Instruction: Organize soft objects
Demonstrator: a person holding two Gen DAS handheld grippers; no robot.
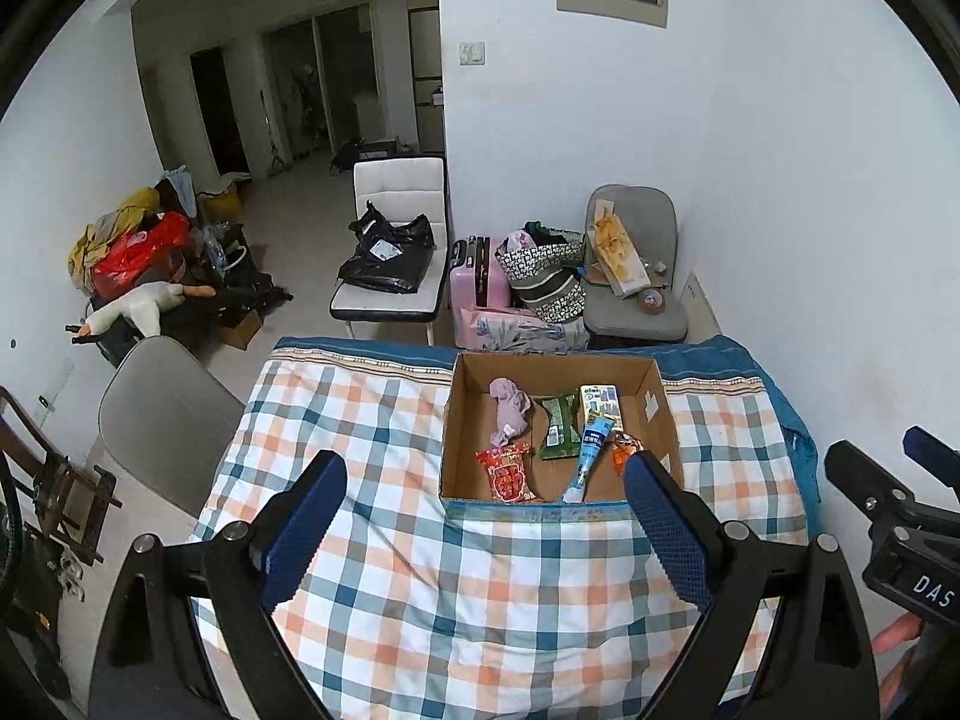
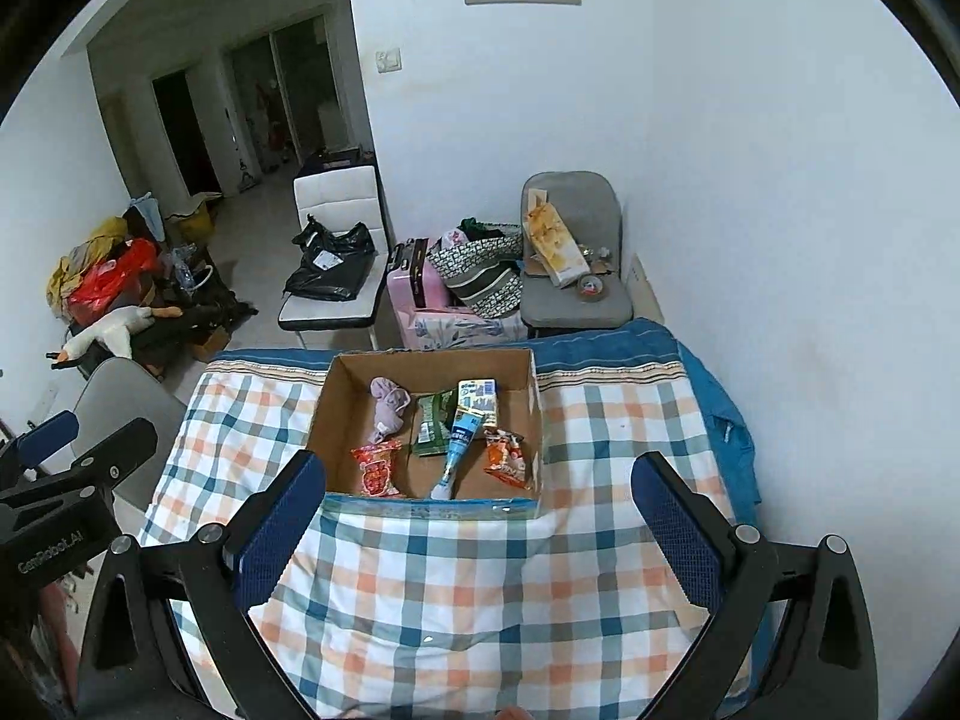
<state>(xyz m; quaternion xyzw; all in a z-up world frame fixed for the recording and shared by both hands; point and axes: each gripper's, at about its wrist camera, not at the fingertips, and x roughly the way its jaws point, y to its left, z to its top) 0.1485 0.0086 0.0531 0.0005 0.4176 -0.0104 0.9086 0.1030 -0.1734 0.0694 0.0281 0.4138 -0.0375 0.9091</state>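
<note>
While both hand-held tools tilt downward above the checked blanket (image 1: 420,600), the left gripper (image 1: 486,483) and right gripper (image 2: 480,483) stand wide and empty. Beyond their tips, apart from them, the cardboard box (image 2: 540,420) holds a pink cloth (image 2: 387,408), snack packets (image 1: 507,474) and a blue tube (image 2: 456,456).
</note>
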